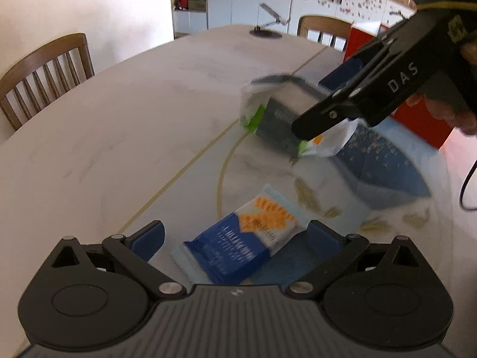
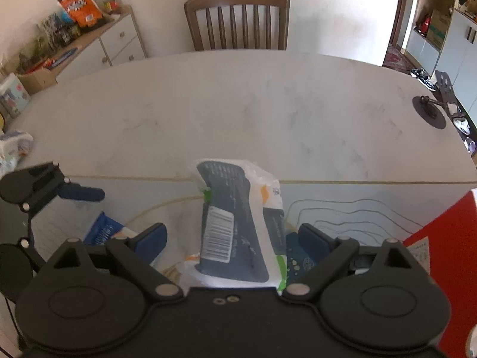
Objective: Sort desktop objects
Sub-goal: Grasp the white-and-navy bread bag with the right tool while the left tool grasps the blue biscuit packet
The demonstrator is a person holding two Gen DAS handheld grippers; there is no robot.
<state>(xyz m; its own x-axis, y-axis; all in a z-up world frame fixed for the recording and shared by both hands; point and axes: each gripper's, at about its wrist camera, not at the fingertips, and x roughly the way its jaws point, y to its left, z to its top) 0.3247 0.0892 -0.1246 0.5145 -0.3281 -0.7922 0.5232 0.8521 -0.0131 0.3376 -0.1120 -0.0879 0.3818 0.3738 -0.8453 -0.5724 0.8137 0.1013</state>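
My left gripper (image 1: 237,238) is open low over the marble table (image 1: 134,137). A blue, orange and white packet (image 1: 238,244) lies flat between its fingers. My right gripper (image 2: 232,238) is open too, and a grey, white and green packet (image 2: 235,220) lies lengthwise between its blue pads without being pinched. In the left wrist view that grey packet (image 1: 277,125) is blurred and sits under the right gripper (image 1: 316,104) at upper right. The right wrist view shows the blue packet (image 2: 104,229) and a left gripper finger (image 2: 80,193) at the left.
A blue patterned sheet (image 1: 384,164) lies on the table under the packets. A red box (image 2: 444,238) stands at the right edge. A black stand (image 2: 429,110) sits at the table's far end. Wooden chairs (image 2: 238,21) line the far side, and a hand (image 1: 456,116) holds the right gripper.
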